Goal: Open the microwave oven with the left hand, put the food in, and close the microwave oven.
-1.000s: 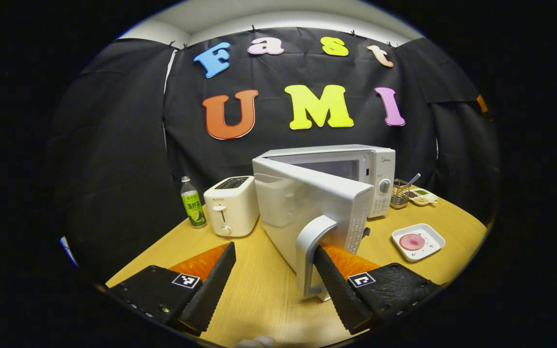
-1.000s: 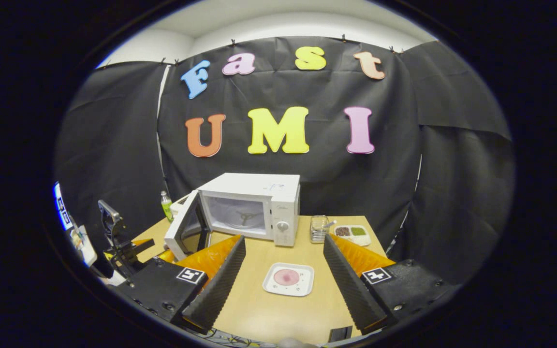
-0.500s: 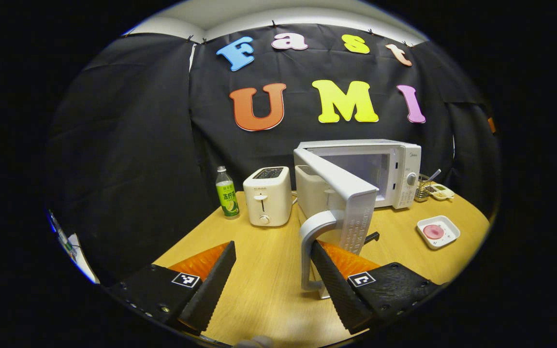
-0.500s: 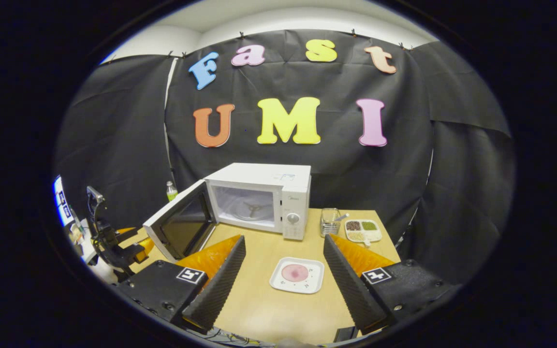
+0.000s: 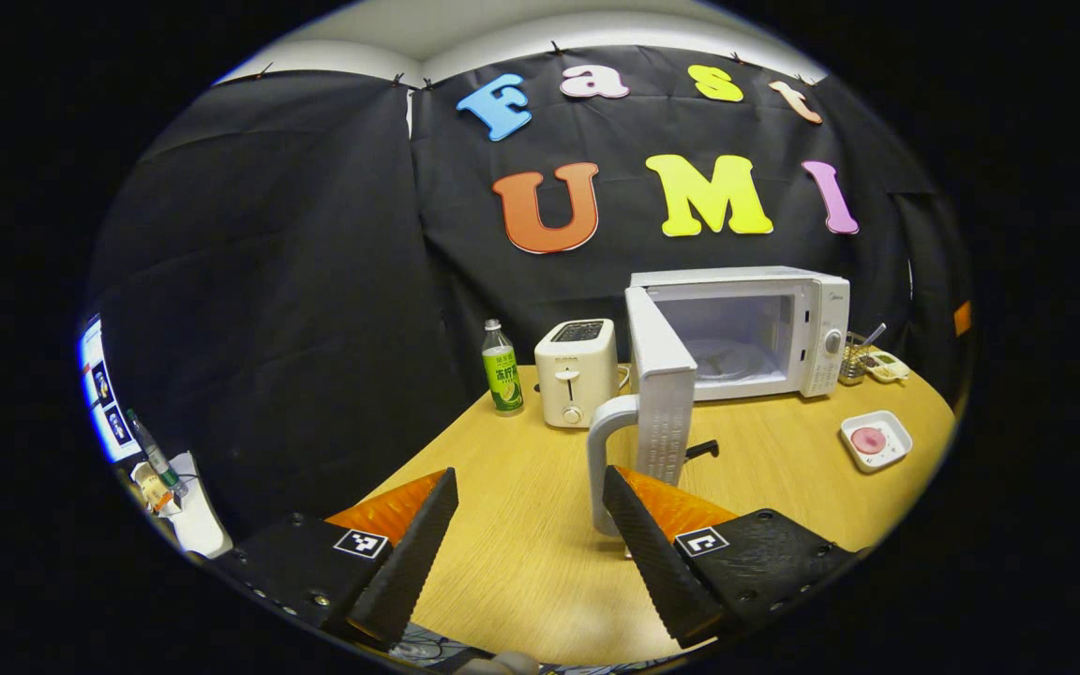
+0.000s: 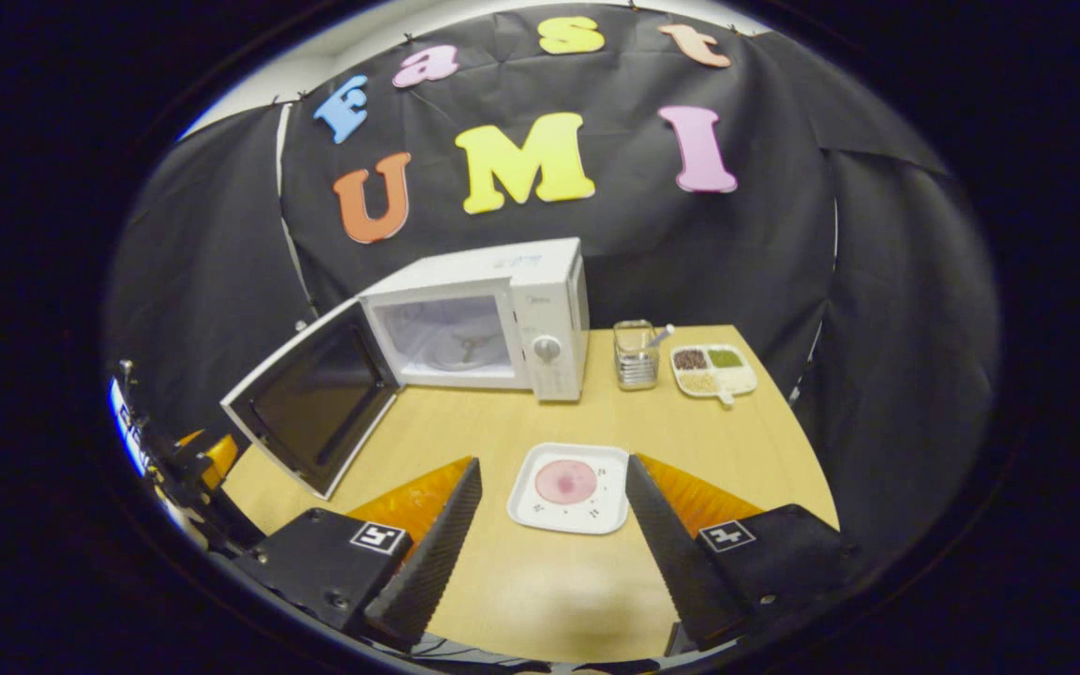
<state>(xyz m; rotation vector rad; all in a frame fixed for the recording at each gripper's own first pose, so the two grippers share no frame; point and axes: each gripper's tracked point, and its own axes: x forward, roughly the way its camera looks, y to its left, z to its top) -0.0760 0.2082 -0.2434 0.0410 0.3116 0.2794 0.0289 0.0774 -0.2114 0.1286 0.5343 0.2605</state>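
The door (image 5: 660, 394) of the microwave (image 5: 756, 328) is standing swung wide, edge-on in the left gripper view, so the cavity with its glass turntable is lying open to the front. The left gripper (image 5: 531, 534) is sitting released, fingers spread; its right finger (image 5: 638, 530) is reaching up just beside the door's white handle (image 5: 602, 450), apparently hooked behind it rather than pinching it — whether it is touching I cannot tell. A hook suffices, since a swinging door needs only a pull.

The right gripper (image 6: 549, 534) is also gaping, hovering over the table (image 6: 540, 591) with the plate (image 6: 566, 487) lying between its fingers' lines, nothing clasped yet. The food (image 6: 565, 481), a pink round slice, is resting in the plate's middle, near the front and well apart from the microwave. That spread looks chosen to straddle the plate's rim.

Left of the door a toaster (image 5: 577, 370) and a bottle (image 5: 502, 380) are standing at the far edge; on the right, a wire basket (image 6: 636, 354) and a divided tray (image 6: 713, 368) are sitting beside the oven — clear of the route inward.
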